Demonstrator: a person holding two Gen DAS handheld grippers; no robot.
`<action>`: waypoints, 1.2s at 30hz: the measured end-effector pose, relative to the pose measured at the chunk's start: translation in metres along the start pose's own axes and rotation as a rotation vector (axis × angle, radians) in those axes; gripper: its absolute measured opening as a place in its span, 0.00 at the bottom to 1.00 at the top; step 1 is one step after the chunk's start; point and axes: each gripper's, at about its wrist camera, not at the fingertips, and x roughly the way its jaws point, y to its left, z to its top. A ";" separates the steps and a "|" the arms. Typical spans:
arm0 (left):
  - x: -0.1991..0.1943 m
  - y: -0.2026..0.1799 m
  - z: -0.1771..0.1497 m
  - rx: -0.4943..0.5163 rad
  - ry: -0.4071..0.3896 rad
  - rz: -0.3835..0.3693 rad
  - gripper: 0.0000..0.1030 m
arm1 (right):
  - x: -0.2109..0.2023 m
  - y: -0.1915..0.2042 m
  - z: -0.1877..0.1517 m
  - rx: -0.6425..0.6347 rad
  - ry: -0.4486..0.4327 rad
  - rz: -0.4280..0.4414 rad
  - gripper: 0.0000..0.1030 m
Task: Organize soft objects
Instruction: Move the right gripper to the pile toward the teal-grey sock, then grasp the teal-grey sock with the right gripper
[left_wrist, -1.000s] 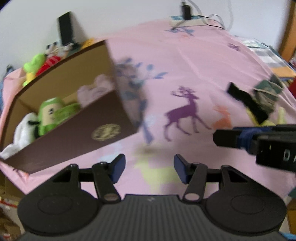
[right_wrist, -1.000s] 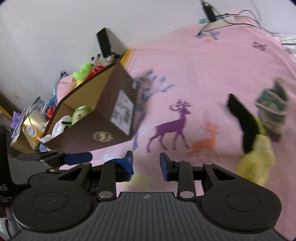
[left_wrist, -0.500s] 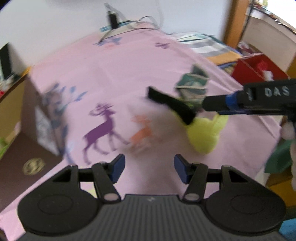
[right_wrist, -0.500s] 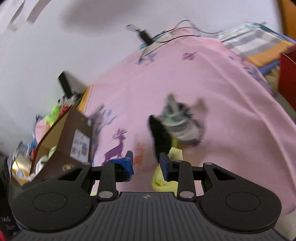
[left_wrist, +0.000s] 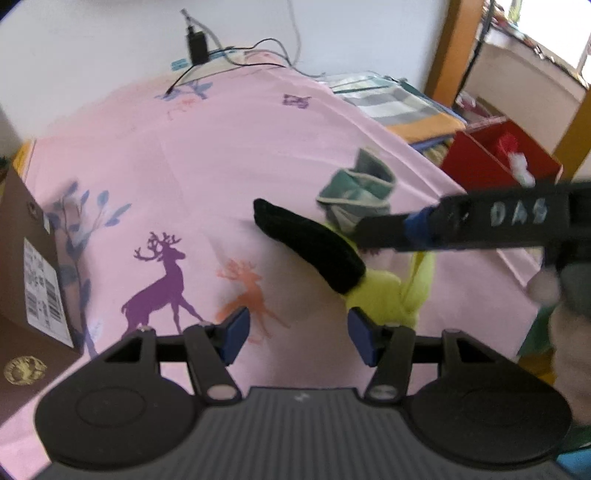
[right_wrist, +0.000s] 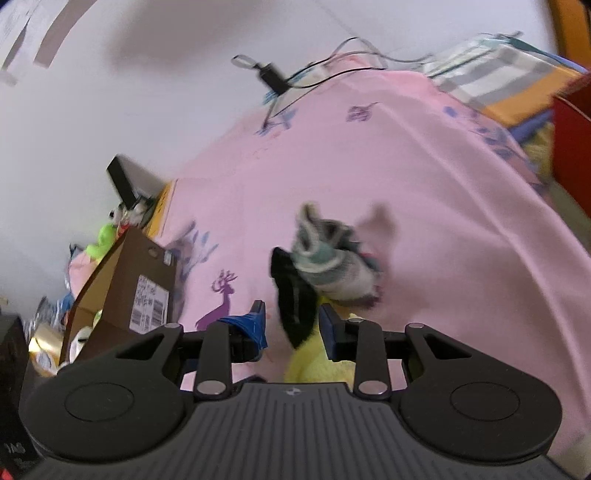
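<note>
On the pink bed sheet (left_wrist: 229, 155) lie a black soft piece (left_wrist: 314, 243), a yellow-green soft toy (left_wrist: 391, 291) and a grey-green rolled cloth (left_wrist: 362, 192) in one small heap. My left gripper (left_wrist: 298, 338) is open and empty, just short of the heap. My right gripper (right_wrist: 291, 325) is open with the black piece (right_wrist: 293, 295) between its fingers, the yellow toy (right_wrist: 317, 365) under it and the rolled cloth (right_wrist: 328, 266) just beyond. The right gripper's body (left_wrist: 480, 225) crosses the left wrist view from the right, over the heap.
A brown cardboard box (right_wrist: 125, 288) with plush toys stands at the left; its labelled side shows in the left wrist view (left_wrist: 33, 280). A red box (left_wrist: 495, 158) and folded striped bedding (left_wrist: 391, 103) lie at the right bed edge. A charger with cables (left_wrist: 199, 48) sits by the far wall.
Both grippers have swung right, away from the cardboard box and up to the heap. The right gripper has opened a little and now straddles the black piece.
</note>
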 end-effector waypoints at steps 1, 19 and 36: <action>0.001 0.004 0.002 -0.021 -0.001 -0.011 0.57 | 0.006 0.004 0.001 -0.018 0.006 0.004 0.14; 0.016 0.037 -0.001 -0.117 0.011 -0.047 0.57 | 0.091 0.040 0.012 -0.230 0.141 0.002 0.08; 0.019 0.046 0.004 -0.121 -0.017 -0.089 0.57 | 0.057 0.024 0.030 -0.087 0.071 0.127 0.08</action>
